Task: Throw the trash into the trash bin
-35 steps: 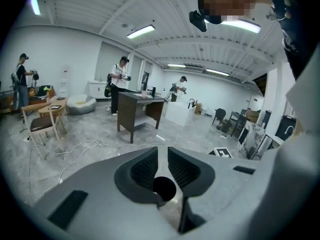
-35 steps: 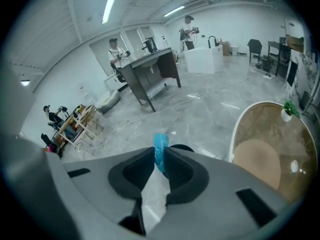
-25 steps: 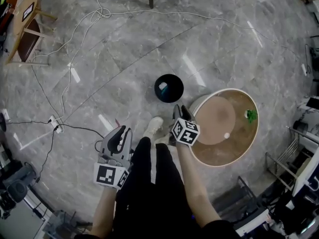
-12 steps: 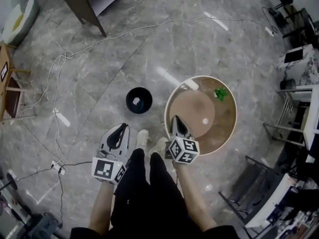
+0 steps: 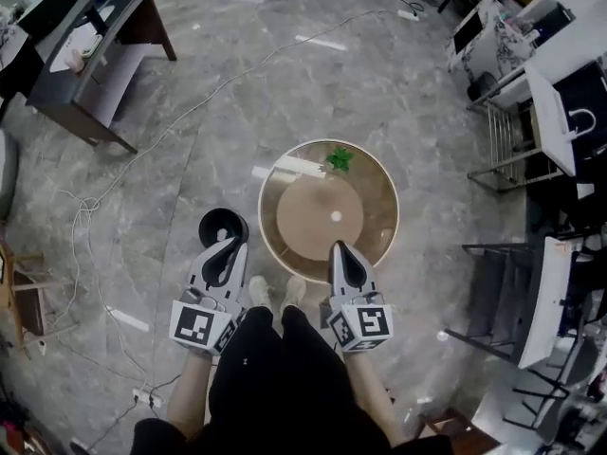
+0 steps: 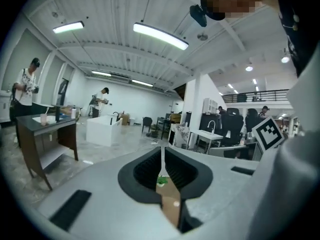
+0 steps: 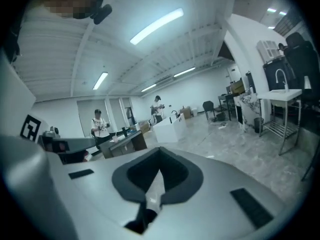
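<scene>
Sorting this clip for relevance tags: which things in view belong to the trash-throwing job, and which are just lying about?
Job: green crumpled scrap and small white bit, both on the round table; black trash bin; left hand-held gripper; right hand-held gripper.
Lying about: floor cables; dark desk.

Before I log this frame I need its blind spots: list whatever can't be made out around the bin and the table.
- Trash bin: in the head view the left claw covers its near rim, and the inside is too dark to read.
- Green item on the round table: too small to identify in the head view, and the left gripper view shows only a sliver past the jaws.
- White speck: too small to name.
</scene>
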The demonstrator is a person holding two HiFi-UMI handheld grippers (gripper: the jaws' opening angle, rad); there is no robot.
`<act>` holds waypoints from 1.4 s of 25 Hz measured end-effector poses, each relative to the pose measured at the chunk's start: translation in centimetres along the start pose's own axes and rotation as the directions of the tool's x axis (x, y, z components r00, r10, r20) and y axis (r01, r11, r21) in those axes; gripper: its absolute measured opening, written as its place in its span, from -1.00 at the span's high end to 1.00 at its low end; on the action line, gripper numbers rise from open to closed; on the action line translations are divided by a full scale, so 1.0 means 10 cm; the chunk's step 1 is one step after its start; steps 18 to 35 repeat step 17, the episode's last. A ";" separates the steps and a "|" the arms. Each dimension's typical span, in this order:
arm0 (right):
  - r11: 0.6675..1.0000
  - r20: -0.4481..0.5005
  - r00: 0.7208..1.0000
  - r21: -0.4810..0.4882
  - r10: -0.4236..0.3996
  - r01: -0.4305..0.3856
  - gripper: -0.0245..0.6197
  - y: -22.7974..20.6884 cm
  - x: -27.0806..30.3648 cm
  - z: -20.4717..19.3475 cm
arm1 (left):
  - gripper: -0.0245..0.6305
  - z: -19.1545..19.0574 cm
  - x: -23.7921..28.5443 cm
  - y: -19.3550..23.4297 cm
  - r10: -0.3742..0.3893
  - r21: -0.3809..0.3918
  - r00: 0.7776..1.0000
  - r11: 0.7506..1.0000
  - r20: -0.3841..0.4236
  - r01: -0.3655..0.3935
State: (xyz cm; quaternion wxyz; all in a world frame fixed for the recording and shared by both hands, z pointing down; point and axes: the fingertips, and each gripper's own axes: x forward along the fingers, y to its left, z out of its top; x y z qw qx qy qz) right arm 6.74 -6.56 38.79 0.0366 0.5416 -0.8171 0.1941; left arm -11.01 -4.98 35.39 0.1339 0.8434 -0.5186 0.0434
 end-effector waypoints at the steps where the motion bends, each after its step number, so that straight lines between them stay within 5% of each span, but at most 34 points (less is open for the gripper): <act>1: 1.000 0.025 0.999 0.006 -0.020 0.020 0.92 -0.05 -0.13 0.10 | 0.85 0.09 0.05 -0.10 -0.025 0.015 1.000 1.000 0.013 0.025; 11: 0.983 0.201 0.962 0.042 -0.185 0.180 0.92 -0.48 -1.15 0.60 | 0.90 0.61 0.24 -0.75 -0.189 0.095 0.973 0.980 0.134 0.177; 17: 0.973 0.248 0.941 0.067 -0.232 0.222 0.92 -0.70 -1.37 0.73 | 0.91 0.72 0.24 -0.92 -0.205 0.114 0.964 0.976 0.170 0.188; 35: 0.973 0.248 0.941 0.067 -0.232 0.222 0.92 -0.70 -1.37 0.73 | 0.91 0.72 0.24 -0.92 -0.205 0.114 0.964 0.976 0.170 0.188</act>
